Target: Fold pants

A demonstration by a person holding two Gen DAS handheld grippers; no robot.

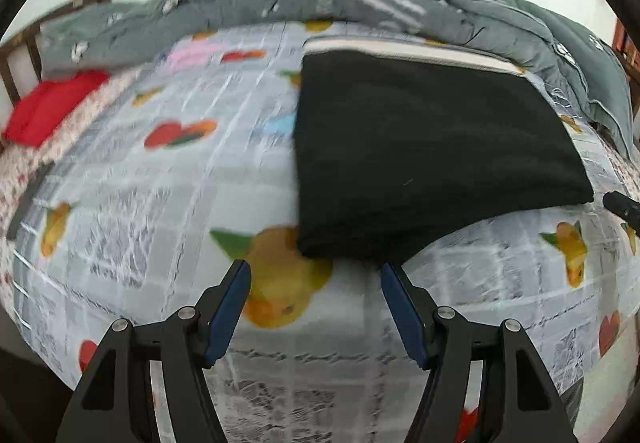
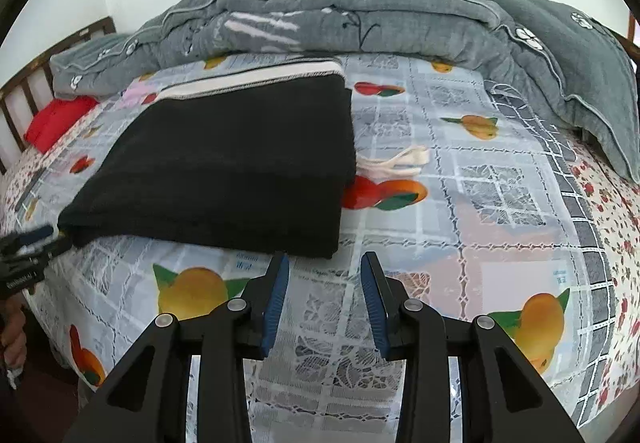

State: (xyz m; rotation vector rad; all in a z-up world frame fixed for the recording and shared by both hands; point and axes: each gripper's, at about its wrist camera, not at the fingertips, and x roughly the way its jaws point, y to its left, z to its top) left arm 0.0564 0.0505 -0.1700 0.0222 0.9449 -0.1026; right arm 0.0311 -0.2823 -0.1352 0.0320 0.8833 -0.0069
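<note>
Black pants [image 1: 432, 147] lie folded flat on the fruit-print bedspread [image 1: 168, 203], a white band along their far edge. My left gripper [image 1: 316, 269] hovers just short of the pants' near left corner, open, nothing between its blue pads. In the right wrist view the same pants [image 2: 232, 163] lie left of centre, with a white drawstring [image 2: 394, 163] poking out on their right side. My right gripper [image 2: 325, 261] stands open just in front of the pants' near right corner, holding nothing. The left gripper's tip [image 2: 28, 243] shows at the far left edge of that view.
A rumpled grey quilt [image 2: 360, 23] runs along the far side of the bed and down its right. A red cloth [image 1: 52, 107] lies at the far left by a wooden headboard [image 2: 24, 99]. A hand [image 2: 12, 339] shows at the lower left.
</note>
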